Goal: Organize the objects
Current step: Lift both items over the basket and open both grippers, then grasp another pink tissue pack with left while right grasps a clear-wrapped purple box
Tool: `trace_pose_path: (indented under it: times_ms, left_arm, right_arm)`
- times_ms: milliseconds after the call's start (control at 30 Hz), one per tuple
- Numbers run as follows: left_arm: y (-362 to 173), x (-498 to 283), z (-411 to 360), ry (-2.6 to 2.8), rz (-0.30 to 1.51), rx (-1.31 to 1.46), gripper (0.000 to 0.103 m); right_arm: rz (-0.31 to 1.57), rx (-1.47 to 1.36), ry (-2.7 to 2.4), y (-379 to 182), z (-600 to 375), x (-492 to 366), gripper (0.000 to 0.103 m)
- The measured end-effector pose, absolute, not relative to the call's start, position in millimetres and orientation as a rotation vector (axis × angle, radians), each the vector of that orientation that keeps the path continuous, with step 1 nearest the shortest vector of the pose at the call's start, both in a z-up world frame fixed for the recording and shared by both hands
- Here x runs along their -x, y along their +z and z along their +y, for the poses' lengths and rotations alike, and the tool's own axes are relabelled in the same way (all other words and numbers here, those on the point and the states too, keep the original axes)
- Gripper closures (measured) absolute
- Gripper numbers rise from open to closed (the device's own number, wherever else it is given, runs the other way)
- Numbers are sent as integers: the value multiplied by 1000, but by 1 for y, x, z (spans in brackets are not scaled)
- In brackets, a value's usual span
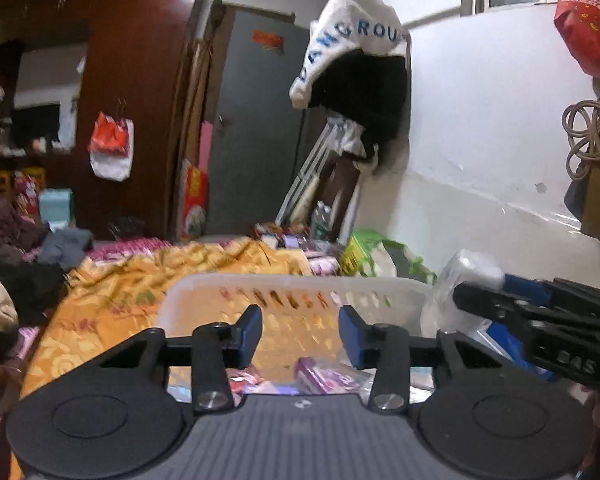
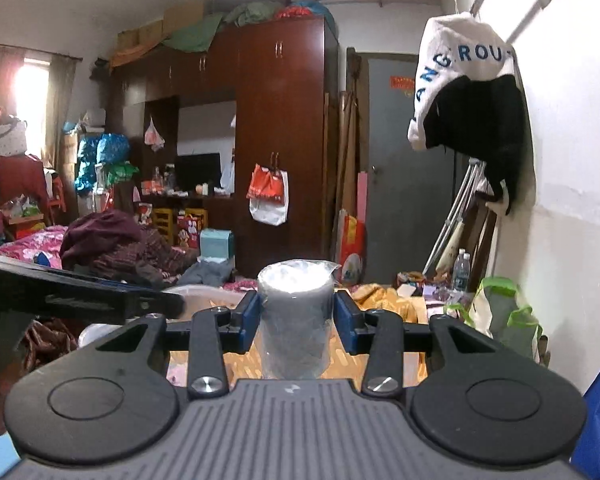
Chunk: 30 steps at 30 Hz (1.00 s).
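A white plastic basket [image 1: 296, 292] sits on an orange bedspread [image 1: 112, 292], with purple and pink packets [image 1: 328, 378] inside. My left gripper [image 1: 300, 334] is open and empty, held just above the basket's near side. My right gripper [image 2: 296, 320] is shut on a grey roll wrapped in clear plastic [image 2: 296, 316], held upright. In the left wrist view the right gripper [image 1: 540, 320] comes in from the right with the wrapped roll [image 1: 468, 276] at the basket's right rim. The left gripper's body [image 2: 80, 296] shows at the left of the right wrist view.
A green and white bag [image 1: 380, 254] and small packets lie beyond the basket by the white wall. A white and black garment [image 1: 356, 72] hangs on the wall. Clothes [image 2: 112, 248] are piled on the bed's far side. A dark wardrobe [image 2: 276, 140] and grey door [image 2: 400, 168] stand behind.
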State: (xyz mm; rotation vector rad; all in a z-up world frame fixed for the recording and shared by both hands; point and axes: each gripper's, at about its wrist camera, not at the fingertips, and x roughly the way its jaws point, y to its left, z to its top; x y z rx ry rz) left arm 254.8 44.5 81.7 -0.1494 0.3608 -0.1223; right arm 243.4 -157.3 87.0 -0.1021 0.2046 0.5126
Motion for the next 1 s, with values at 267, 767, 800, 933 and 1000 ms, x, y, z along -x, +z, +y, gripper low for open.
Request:
trace_pose_path:
  times_ms: [267, 767, 800, 933, 1000]
  left_arm:
    - [93, -220, 46, -127, 303, 91, 14]
    - [-23, -90, 59, -76, 451, 87, 9]
    - [-26, -86, 58, -68, 449, 87, 9]
    - [-36, -71, 53, -87, 468, 57, 9]
    - [-40, -73, 47, -87, 487, 32, 9]
  right_arm:
    - [160, 185, 446, 84, -141, -223, 1]
    - [364, 23, 587, 7, -219, -144, 19]
    - [378, 32, 589, 7, -217, -146, 26]
    - [429, 50, 621, 5, -208, -158, 30]
    - [437, 71, 621, -2, -202, -159, 30]
